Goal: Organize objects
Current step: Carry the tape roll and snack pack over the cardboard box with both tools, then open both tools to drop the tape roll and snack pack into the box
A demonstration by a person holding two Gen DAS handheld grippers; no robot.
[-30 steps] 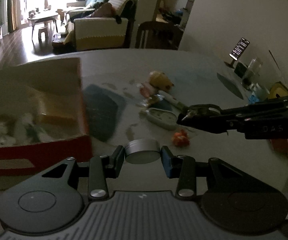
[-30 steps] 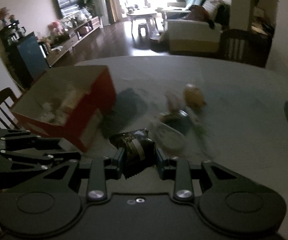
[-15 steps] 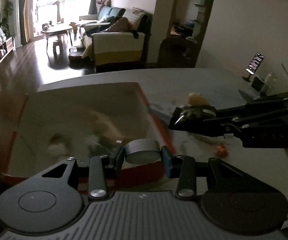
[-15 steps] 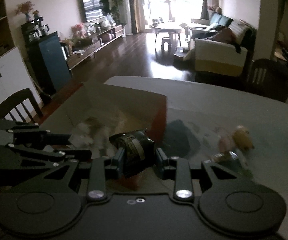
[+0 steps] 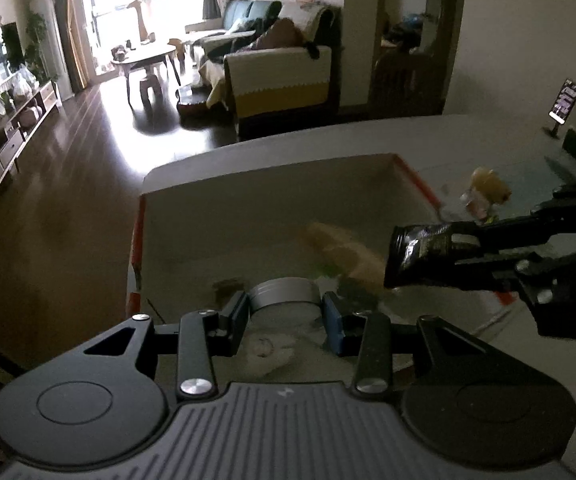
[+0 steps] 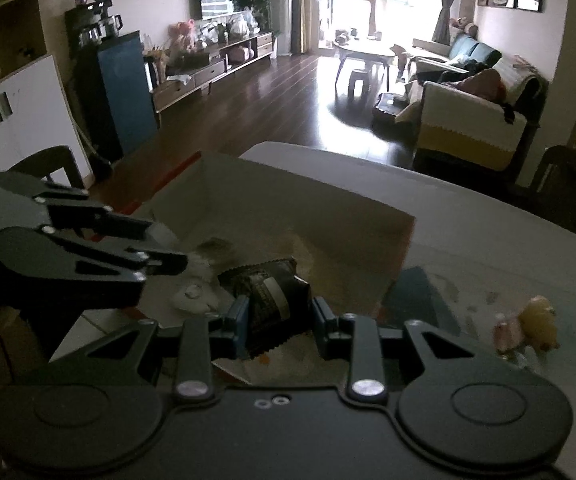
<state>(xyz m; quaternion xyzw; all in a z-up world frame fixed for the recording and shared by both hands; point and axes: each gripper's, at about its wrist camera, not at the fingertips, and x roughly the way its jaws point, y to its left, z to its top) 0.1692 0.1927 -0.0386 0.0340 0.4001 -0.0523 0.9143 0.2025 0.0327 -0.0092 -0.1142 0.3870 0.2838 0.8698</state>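
Left wrist view: shows the big picture; both grippers hang over the box [image 5: 271, 184], each with one thing pinched
Box: a red box with pale inside walls, sitting on the grey table [image 5: 488, 136]; some things lie in it already, so part of the tidying looks done
Table: a few things are left out on it, well apart from the box; a yellow toy [image 6: 540, 322] with a small pink thing [image 6: 506, 332] just beside it; these look like the jobs left to do
Left gripper [image 5: 285, 310]: its two fingers are pressed onto a round silver tin [image 5: 283, 290]; the tin is up in the air above the near part of the box, not let go yet
Right gripper [image 6: 275, 322]: its two fingers squeeze a dark snack packet [image 6: 271, 292]; the packet hangs over the box too, not dropped yet
How far along: likely past the middle; two drops are next, then the toys on the table
Hard to see: the things in the box are blurry; a tan shape [image 5: 344, 248] and a white fluffy thing [image 6: 195, 298] cannot be named
Hidden: the near wall of the box is behind the gripper bodies; the words on the packet are too small to read; more things may lie on the table out of sight
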